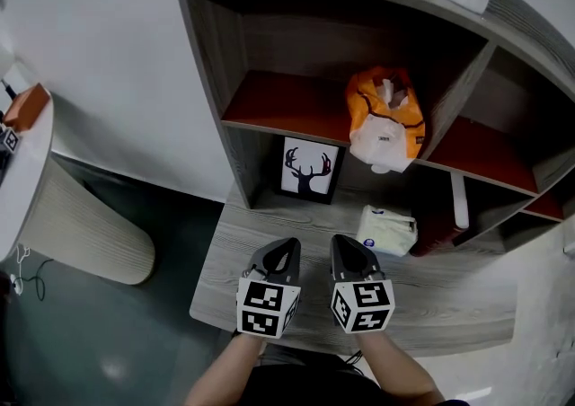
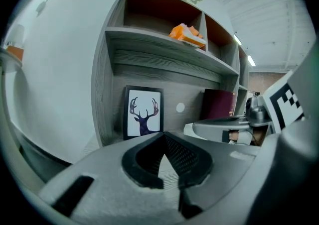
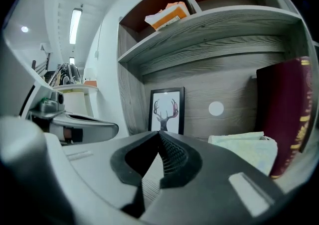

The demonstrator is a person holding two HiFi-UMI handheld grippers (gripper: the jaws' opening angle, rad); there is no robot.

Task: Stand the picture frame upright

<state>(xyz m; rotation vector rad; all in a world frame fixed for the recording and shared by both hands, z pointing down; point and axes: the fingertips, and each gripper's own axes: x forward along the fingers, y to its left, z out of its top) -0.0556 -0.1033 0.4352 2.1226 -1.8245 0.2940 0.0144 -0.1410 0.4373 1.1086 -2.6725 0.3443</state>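
The head view looks steeply down from above the desk (image 1: 232, 247) onto the shelves (image 1: 287, 101). Both gripper views sit low over the desk, facing nearly level toward the shelves; all three share the picture frame (image 1: 310, 171).

The left gripper (image 1: 287, 244) and the right gripper (image 1: 342, 242) look like twins: smooth, matte grey shells that taper to a blunt beak. At its six o'clock end in the head view, each carries a cube faced with black-and-white square markers, the left cube (image 1: 267, 306) and the right cube (image 1: 363, 304). Seen from their own cameras, the jaws are lined with black rubber pads (image 2: 182, 157) whose inner faces bear a fine cross-hatched grid. The left shell has a dark rectangular slot (image 2: 72, 195) at seven o'clock, and the right shell has a pale raised bar (image 3: 245, 194) at five o'clock. The person wears a dark garment (image 1: 310, 386), visible at six o'clock.
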